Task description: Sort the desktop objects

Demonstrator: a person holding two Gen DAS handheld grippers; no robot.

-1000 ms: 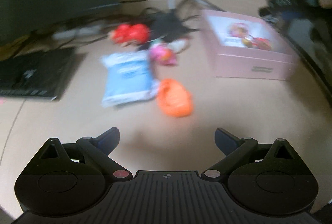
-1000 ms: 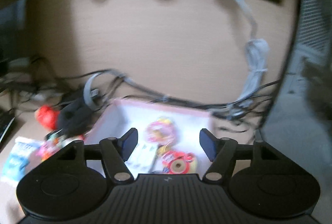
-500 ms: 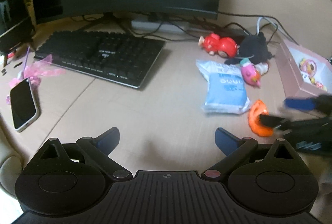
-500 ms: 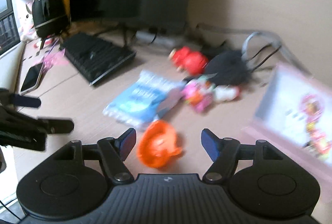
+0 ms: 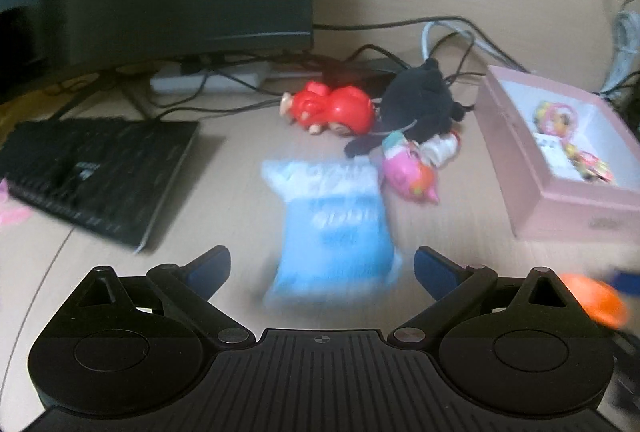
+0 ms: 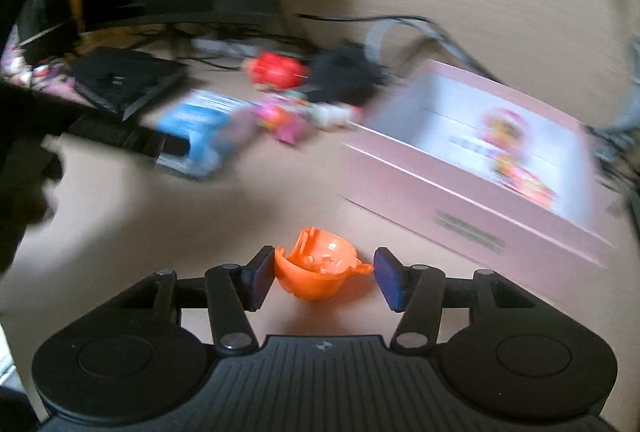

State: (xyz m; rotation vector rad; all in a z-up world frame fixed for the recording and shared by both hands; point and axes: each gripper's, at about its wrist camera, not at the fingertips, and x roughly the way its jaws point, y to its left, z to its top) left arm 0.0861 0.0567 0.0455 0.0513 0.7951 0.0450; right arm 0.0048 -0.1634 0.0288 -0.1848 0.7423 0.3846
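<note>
A: Right gripper (image 6: 324,278), jaws just closing, left pad touching the orange toy (image 6: 320,272), right pad barely clear; toy near the desk's front edge

B: Left gripper (image 5: 322,268) gapes empty (above blue packet (image 5: 332,228)). Centre the toy, squeeze gently, then lift toward pink box (image 6: 472,200)

An orange toy (image 6: 320,274) lies nearest on the beige counter (image 6: 200,232), with a blue-and-white packet (image 5: 336,228) left, a pink box (image 5: 560,188) right, and red (image 5: 332,110) and black (image 5: 416,108) toys far.
</note>
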